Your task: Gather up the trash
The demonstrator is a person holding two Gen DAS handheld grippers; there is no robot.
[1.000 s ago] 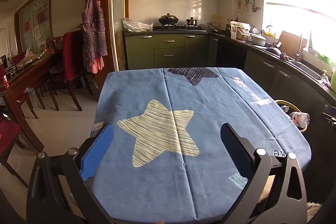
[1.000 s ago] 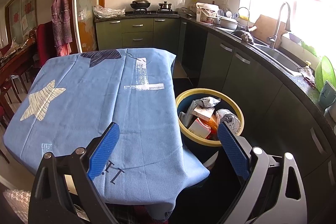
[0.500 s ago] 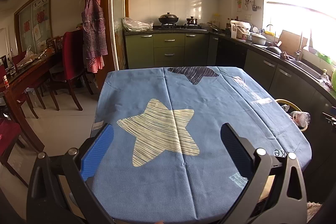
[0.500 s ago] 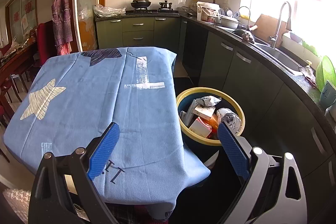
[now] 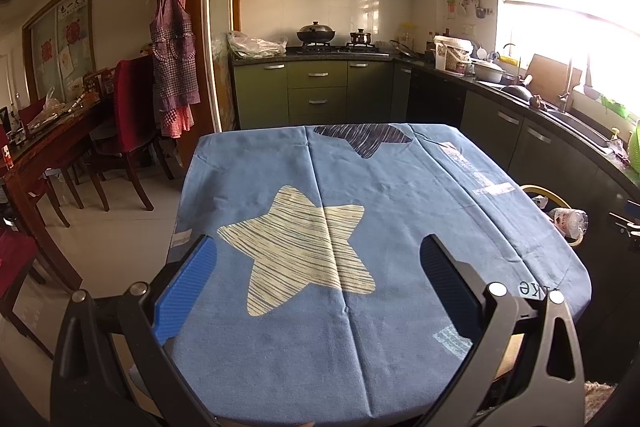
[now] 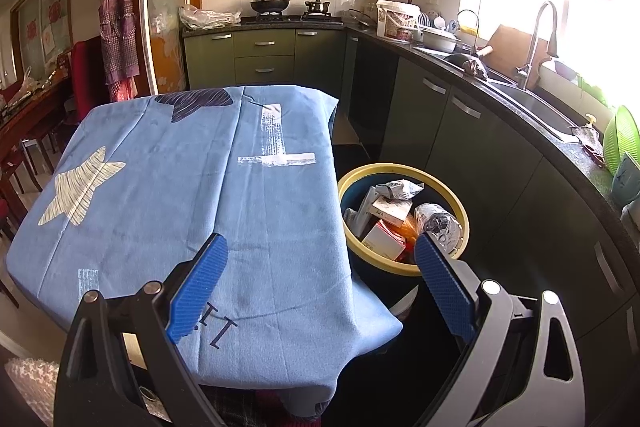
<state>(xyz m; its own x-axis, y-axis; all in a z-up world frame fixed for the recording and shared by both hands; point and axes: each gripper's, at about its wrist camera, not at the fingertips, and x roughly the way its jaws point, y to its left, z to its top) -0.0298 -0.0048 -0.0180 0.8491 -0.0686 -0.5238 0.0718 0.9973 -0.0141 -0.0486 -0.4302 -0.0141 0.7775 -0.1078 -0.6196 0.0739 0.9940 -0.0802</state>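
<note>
Right wrist: trash bin (image 6: 404,269) sits just beyond the right finger (image 6: 444,291).

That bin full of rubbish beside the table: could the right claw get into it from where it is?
Probably yes. The right claw is open and empty, and the trash bin is uncovered with nothing between them.

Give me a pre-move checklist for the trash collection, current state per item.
1. Left tool open and holding nothing: ok.
2. Right tool open and holding nothing: ok.
3. Trash bin in view beside the table, mouth uncovered: ok.
4. Room left in the bin: not ok, boxes and wrappers reach near the rim.
5. Loose trash left on the blue tablecloth: none visible, ok.
6. Trash on the floor near the table: cannot tell, mostly hidden.
</note>
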